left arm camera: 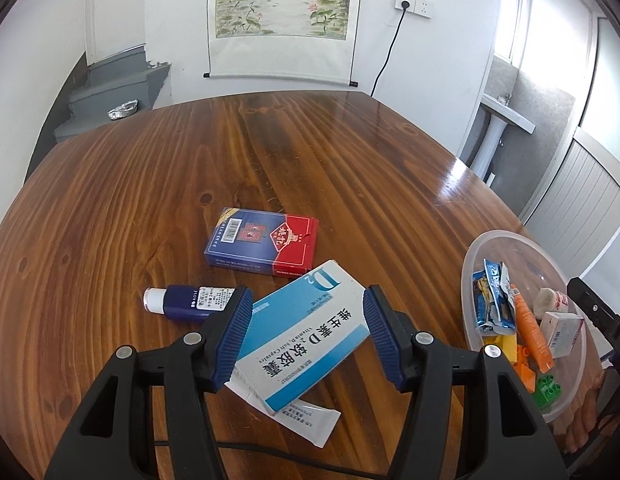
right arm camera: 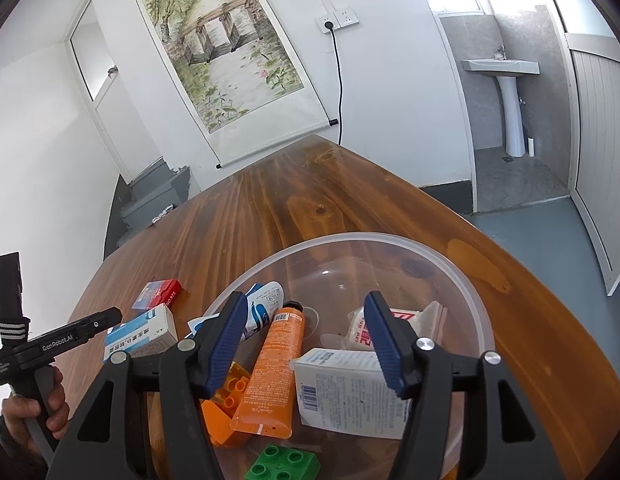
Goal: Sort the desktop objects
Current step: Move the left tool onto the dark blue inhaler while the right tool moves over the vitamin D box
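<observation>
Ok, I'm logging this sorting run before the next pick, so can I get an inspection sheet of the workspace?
Surface: glossy wooden table, bare grain over its far half.
Job's things: vitamin D box lies over a white sachet; playing-card box and dark blue bottle lie flat beside it.
Clutter: clear plastic bowl holds an orange tube, white carton, green brick, orange bricks and wrappers.
Grippers: left gripper open, jaws either side of the vitamin D box; right gripper open above the bowl.
Cables: black cord hangs from a wall socket.
Surroundings: scroll painting, pedestal sink, grey steps.
</observation>
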The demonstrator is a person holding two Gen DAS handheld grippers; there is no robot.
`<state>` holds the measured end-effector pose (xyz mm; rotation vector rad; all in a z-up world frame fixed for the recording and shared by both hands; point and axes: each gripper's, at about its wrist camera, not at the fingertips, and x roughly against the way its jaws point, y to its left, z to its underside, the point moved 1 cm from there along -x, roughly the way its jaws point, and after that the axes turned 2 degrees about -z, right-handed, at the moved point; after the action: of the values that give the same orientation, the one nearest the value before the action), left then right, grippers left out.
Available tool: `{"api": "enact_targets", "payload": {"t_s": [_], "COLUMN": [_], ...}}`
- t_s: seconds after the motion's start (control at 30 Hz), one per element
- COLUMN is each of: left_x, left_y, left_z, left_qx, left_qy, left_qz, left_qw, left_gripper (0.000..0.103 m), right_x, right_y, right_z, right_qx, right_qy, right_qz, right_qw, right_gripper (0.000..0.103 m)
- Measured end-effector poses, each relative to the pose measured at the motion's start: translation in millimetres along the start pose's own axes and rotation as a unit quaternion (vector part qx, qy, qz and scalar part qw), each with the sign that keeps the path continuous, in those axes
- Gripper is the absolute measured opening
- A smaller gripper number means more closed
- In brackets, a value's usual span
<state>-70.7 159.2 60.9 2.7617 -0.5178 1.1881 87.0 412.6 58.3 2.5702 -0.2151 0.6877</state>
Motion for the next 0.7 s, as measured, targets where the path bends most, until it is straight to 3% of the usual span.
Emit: {"api": "enact_targets", "payload": {"t_s": [0.37, 0.53, 0.7], "left_x": [11, 7, -2], "left_y": [42, 69, 99], "left_z": [-9, -12, -14], "left_qx": [0.034, 0.048, 0.070], "left_qy": [-0.014, -0.012, -0.003], "left_qz": [-0.010, -0.023, -0.036], "left_qw": [0.9993, 0.9985, 0.9969], "left_gripper": [0.061, 0.061, 0.061], "right_x": [5, 3, -7], "right_y": [24, 41, 82], "right_z": [9, 11, 11], "right_qx": [0.055, 0.038, 0.046], "right_qy": [-0.024, -0.005, 0.035], "right_qz": [0.043, 0.019, -0.028], "right_qw": [0.997, 0.999, 0.998], "right_gripper": [0.070, 0.070, 0.074]}}
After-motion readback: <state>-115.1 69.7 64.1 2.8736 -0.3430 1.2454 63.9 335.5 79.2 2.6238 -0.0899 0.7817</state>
